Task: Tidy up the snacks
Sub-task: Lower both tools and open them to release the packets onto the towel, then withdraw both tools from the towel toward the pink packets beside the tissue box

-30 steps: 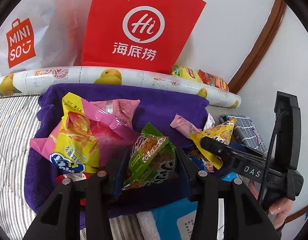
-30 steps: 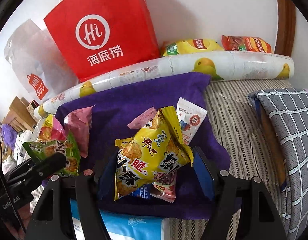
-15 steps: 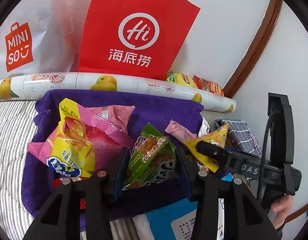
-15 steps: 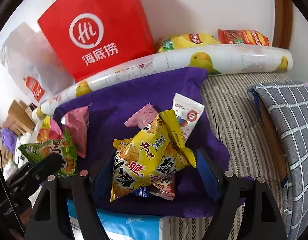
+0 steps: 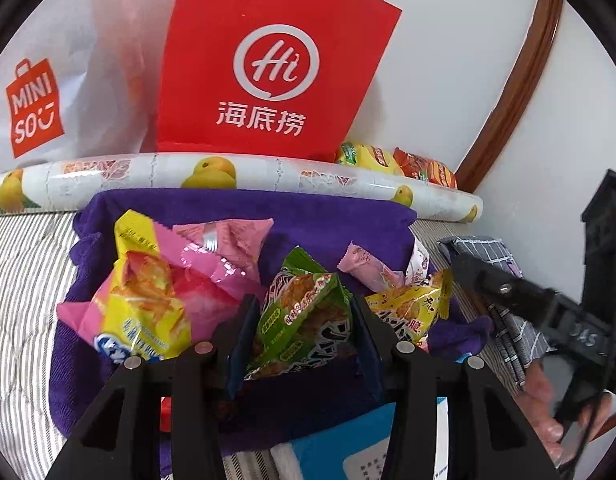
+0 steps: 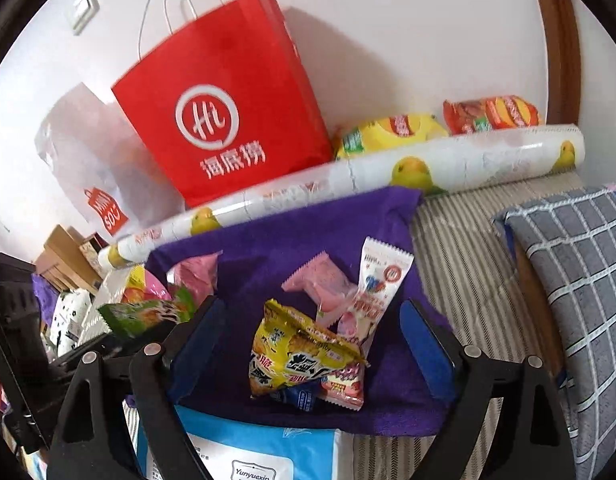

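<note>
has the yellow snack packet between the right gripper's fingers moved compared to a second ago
Yes. The yellow snack packet now lies flatter and lower on the purple towel, clear of the right gripper, whose jaws have spread wide apart.

- white wall behind, evenly lit
- light switch high on wall, left in right view
- brown wood trim curving up wall on right
- striped bedding as the surface
- grey check pillow lying on bedding, right side
- cardboard boxes in far left background, blurred
</note>
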